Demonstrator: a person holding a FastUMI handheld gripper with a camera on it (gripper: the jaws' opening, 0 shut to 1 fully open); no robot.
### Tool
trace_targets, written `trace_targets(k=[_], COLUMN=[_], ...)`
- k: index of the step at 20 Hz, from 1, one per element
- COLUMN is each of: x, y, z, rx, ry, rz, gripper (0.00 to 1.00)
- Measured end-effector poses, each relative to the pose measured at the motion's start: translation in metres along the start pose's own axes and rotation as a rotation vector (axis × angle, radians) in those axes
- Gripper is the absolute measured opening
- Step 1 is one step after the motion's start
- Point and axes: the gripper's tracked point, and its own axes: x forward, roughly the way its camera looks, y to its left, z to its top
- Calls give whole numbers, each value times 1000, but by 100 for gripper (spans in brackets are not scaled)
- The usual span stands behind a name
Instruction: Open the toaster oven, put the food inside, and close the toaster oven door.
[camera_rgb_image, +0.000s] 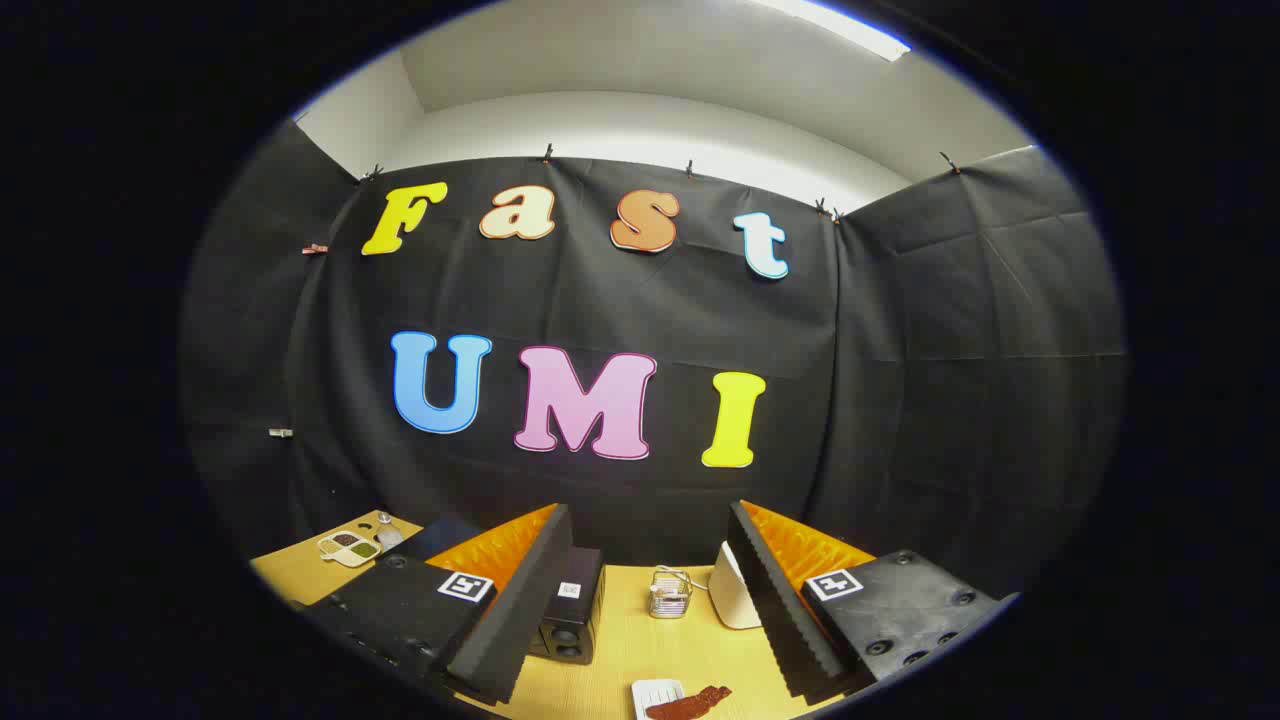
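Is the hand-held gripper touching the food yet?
Apart. The gripper view shows the open hand-held gripper above the table, the food lying clear between its fingers.

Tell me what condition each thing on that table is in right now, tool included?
tool: open, fingers spread wide, holding nothing.
toaster oven: black box between the fingers, upright; whether its door is shut, I can't tell.
food: reddish-brown strip lying flat, half on a small white plate.
wire basket: upright, beyond the fingers.
white appliance: standing beside the basket.
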Motion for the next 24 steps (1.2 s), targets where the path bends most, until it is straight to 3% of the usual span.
trace_targets(k=[24], x=[5], y=[17], z=[-9], rx=[8], ry=[8], rz=[-10], gripper=[97])
